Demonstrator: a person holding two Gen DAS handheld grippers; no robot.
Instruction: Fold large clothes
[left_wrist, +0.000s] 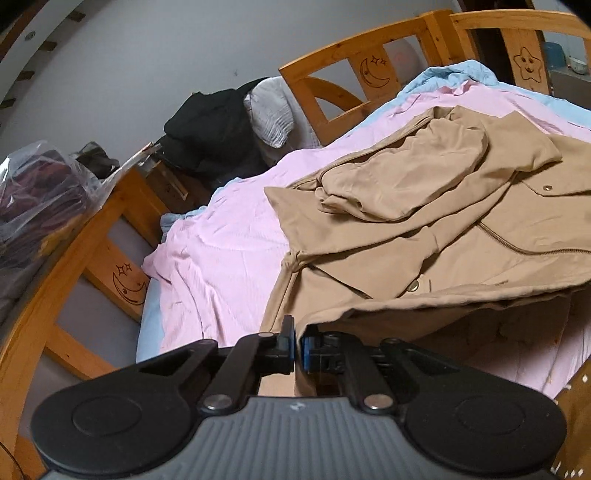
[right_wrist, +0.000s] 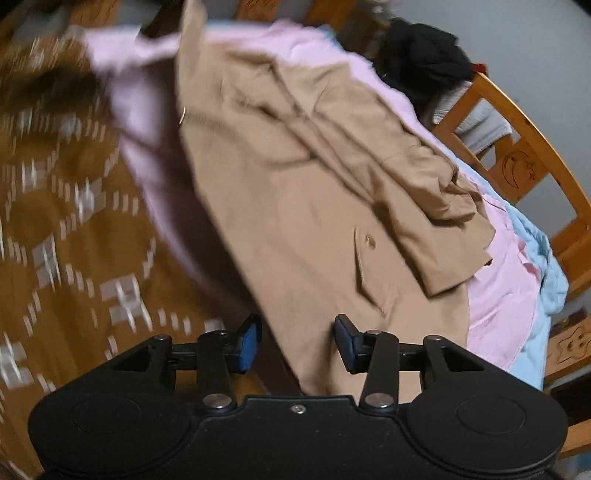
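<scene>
— Two grippers, one coat: which has hold of it?

— Only the left gripper (left_wrist: 297, 345). Its pads are pinched together on the near hem of the tan coat (left_wrist: 424, 229), and the cloth rises off the pink sheet (left_wrist: 221, 240) right at that corner, with a dark hollow under the lifted edge.

— And the right gripper (right_wrist: 297, 341)?

— Its fingers stand apart, nothing pressed between them. The coat's hem lies just beyond and partly between the two blue pads (right_wrist: 249, 341), but they do not bite it. That view is smeared, so I cannot tell whether cloth brushes either pad.

— How does the coat lie?

— Flat on the pink sheet, long axis running away from both grippers toward the wooden headboard (left_wrist: 354, 77), one sleeve (left_wrist: 406, 177) folded across its chest. The hem is its nearest end to both hands.

— So what does the next move turn on?

— My guess: the right hand must close on the hem corner in front of it, then both can carry that edge up the coat toward the collar.
</scene>
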